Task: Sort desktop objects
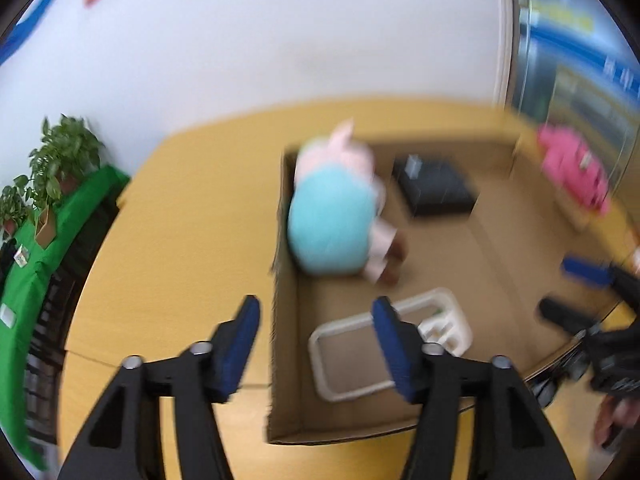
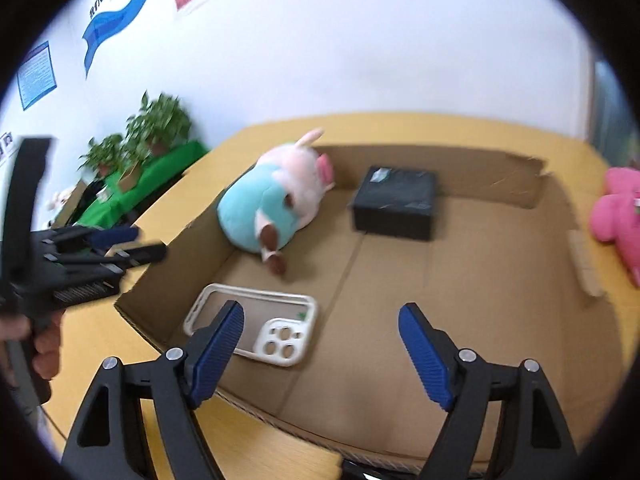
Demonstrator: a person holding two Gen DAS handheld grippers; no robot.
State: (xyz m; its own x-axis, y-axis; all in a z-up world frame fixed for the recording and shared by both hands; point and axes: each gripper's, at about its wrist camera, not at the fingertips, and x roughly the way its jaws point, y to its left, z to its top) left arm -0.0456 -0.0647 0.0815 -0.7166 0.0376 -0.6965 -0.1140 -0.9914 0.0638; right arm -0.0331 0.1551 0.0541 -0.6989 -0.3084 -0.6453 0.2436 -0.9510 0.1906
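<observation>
Right wrist view shows one shallow brown cardboard box (image 2: 460, 248) on my yellow wooden table (image 2: 120, 344) holding one teal-and-pink plush pig (image 2: 272, 204), one black rectangular box (image 2: 394, 202) and one white phone case (image 2: 256, 322), while my right gripper (image 2: 322, 354) and left gripper (image 1: 316, 344) both gape wide, gripping nothing.

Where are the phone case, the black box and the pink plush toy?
phone case (image 2: 280, 338), right wrist view, on its camera cutouts.
black box (image 2: 394, 202), right wrist view, on its top.
pink plush toy (image 2: 618, 216), right wrist view, on its body.

In the open cardboard box (image 2: 460, 280) lie a pink-and-turquoise plush pig (image 2: 276, 196) on its side, a black rectangular box (image 2: 394, 202) and a white phone case (image 2: 256, 322) lying flat.
</observation>
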